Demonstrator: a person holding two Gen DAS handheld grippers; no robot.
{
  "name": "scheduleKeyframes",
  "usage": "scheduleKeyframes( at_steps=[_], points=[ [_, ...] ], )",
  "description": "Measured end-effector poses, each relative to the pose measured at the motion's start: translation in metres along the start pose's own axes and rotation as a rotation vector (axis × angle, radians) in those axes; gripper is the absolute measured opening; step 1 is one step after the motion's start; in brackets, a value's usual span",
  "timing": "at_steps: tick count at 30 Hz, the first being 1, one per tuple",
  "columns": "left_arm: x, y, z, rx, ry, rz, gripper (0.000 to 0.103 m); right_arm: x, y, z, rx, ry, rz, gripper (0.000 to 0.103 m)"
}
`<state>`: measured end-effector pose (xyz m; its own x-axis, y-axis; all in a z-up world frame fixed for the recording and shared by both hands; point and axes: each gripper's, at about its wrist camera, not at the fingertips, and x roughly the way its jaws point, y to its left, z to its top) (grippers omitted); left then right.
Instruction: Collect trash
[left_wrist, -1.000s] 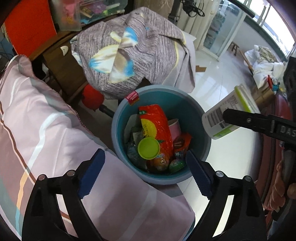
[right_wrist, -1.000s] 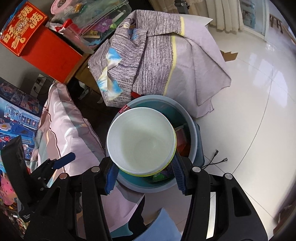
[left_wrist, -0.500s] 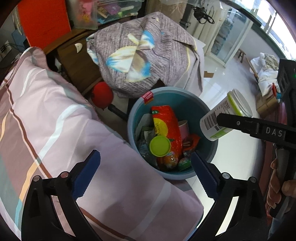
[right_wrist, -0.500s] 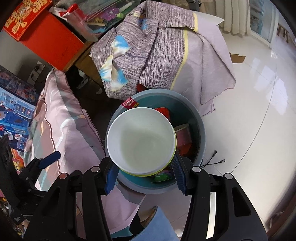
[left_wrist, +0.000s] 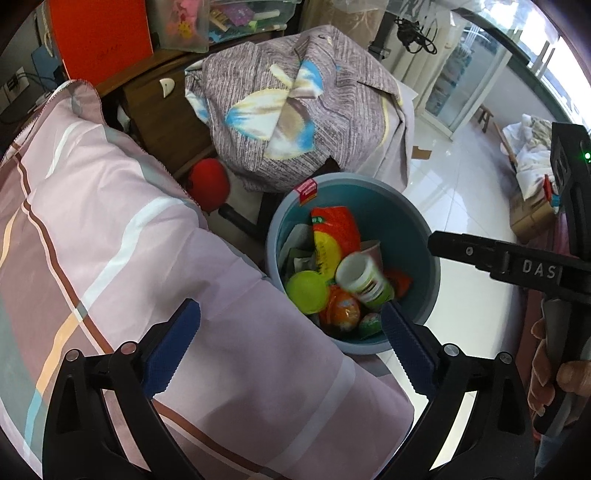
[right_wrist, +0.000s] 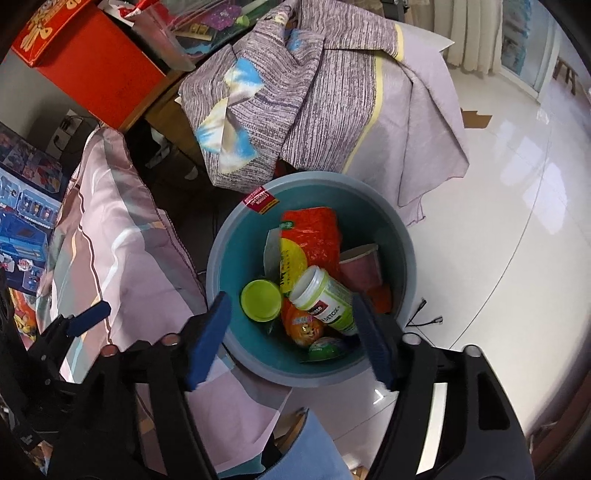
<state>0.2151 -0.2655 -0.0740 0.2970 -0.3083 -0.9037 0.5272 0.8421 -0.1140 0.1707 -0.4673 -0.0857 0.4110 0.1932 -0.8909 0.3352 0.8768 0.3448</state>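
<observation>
Beside the bucket on its left lies the pink striped bedding (right_wrist: 110, 236), with the left gripper (left_wrist: 291, 336) poised above it, jaws spread wide and empty. Next comes the blue bucket (right_wrist: 221, 266), standing on the pale tiled floor (right_wrist: 498, 221) and already fairly full: one orange snack bag (right_wrist: 314, 236), one round green lid (right_wrist: 260, 299), one pink paper cup (right_wrist: 360, 262), and one white-and-green jar (right_wrist: 325, 299) lying on its side on top, open and lidless. Over the bucket's near rim hangs the right gripper (right_wrist: 291, 332), whose jaws have just been opening; nothing is pressed between its blue pads now, and the jar sits below them in the bucket. So this drop looks finished. Judging by the frames, no loose rubbish shows on the floor, though what remains elsewhere cannot be told
</observation>
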Motion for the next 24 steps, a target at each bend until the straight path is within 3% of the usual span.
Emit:
scheduleKeyframes(
  at_steps=[3, 8, 15, 24],
  points=[
    [-0.001, 0.002, -0.002, -0.001, -0.003, -0.001, 0.098, 0.000, 0.000, 0.000, 0.007, 0.004, -0.005, 0.077],
    [-0.005, 0.008, -0.007, -0.025, -0.018, 0.001, 0.098, 0.001, -0.001, -0.005, 0.021, 0.023, -0.007, 0.080],
    [-0.019, 0.016, -0.019, -0.055, -0.029, 0.004, 0.098, -0.013, 0.006, -0.015, -0.001, -0.003, -0.035, 0.096],
    [-0.056, 0.022, -0.041, -0.073, -0.090, 0.039, 0.099, -0.038, 0.029, -0.045, -0.097, -0.040, -0.074, 0.096]
  ],
)
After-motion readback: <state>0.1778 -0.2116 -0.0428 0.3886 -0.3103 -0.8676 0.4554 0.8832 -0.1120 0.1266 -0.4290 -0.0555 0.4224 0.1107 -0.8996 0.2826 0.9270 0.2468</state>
